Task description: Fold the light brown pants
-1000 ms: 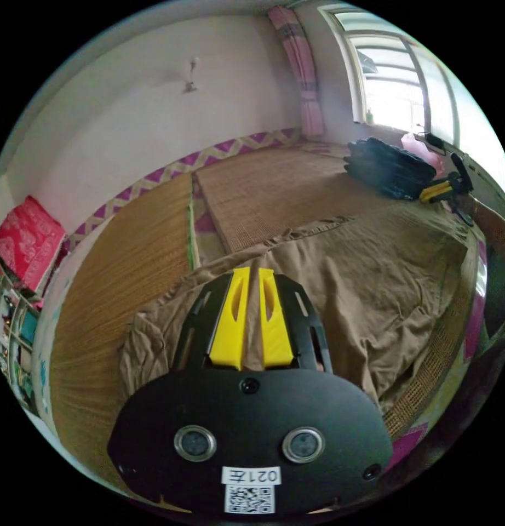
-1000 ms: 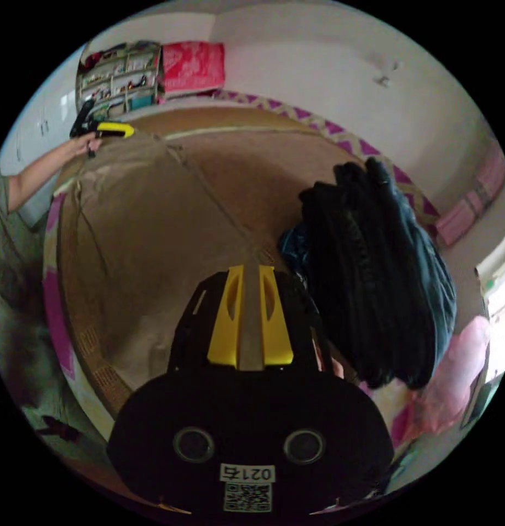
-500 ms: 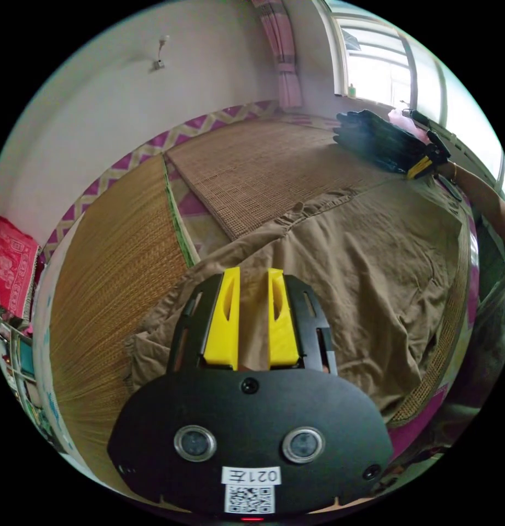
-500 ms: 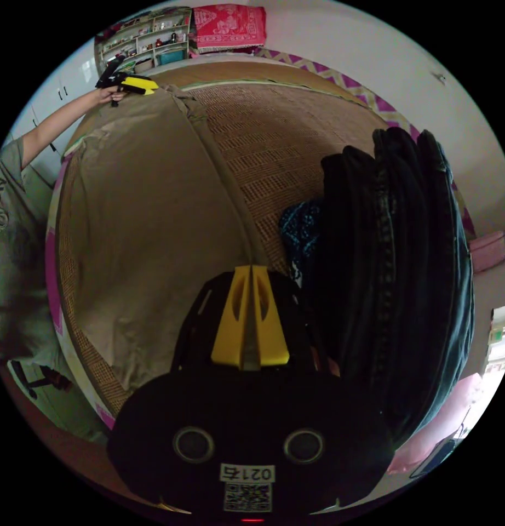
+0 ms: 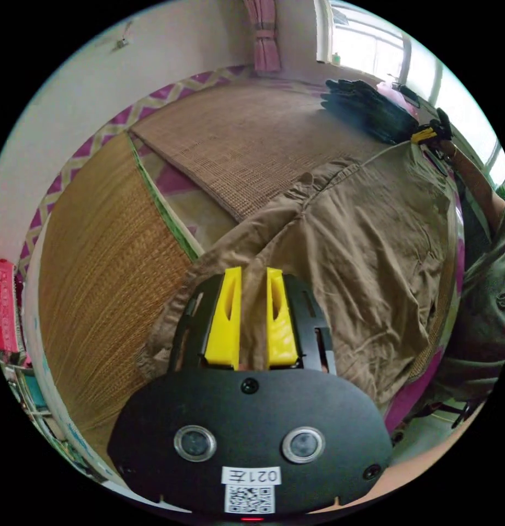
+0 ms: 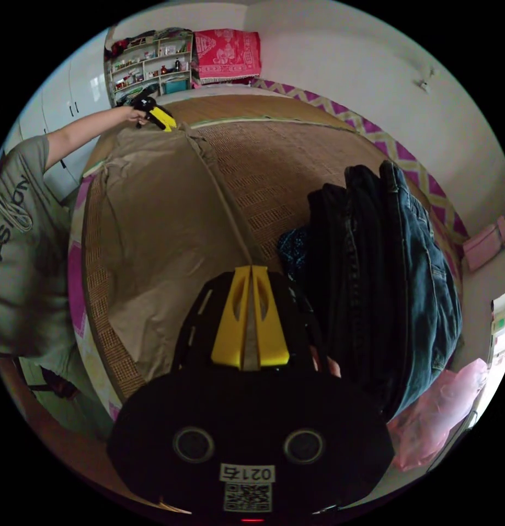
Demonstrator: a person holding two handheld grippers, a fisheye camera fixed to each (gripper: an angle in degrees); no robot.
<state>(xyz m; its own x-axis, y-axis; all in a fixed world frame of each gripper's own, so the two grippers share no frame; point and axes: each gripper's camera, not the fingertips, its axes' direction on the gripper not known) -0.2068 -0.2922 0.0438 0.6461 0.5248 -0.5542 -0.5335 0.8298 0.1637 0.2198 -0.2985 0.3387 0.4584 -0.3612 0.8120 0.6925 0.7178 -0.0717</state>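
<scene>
Both grippers, left (image 5: 251, 279) and right (image 6: 251, 274), are clamped on opposite pants (image 5: 362, 241) edges, stretched over the mat (image 5: 247, 137).

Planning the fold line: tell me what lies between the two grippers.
The light brown pants span the whole stretch, from right gripper to left gripper, shown in the right gripper view. Nothing else lies on them.

The pants (image 5: 351, 241) lie spread on a woven mat (image 5: 247, 137) along its near edge, stretched between the left hand-held gripper (image 5: 251, 274) at one end and the right hand-held gripper (image 6: 251, 271) at the other. A stack of folded clothes (image 6: 384, 285) sits just beside the right one.
</scene>
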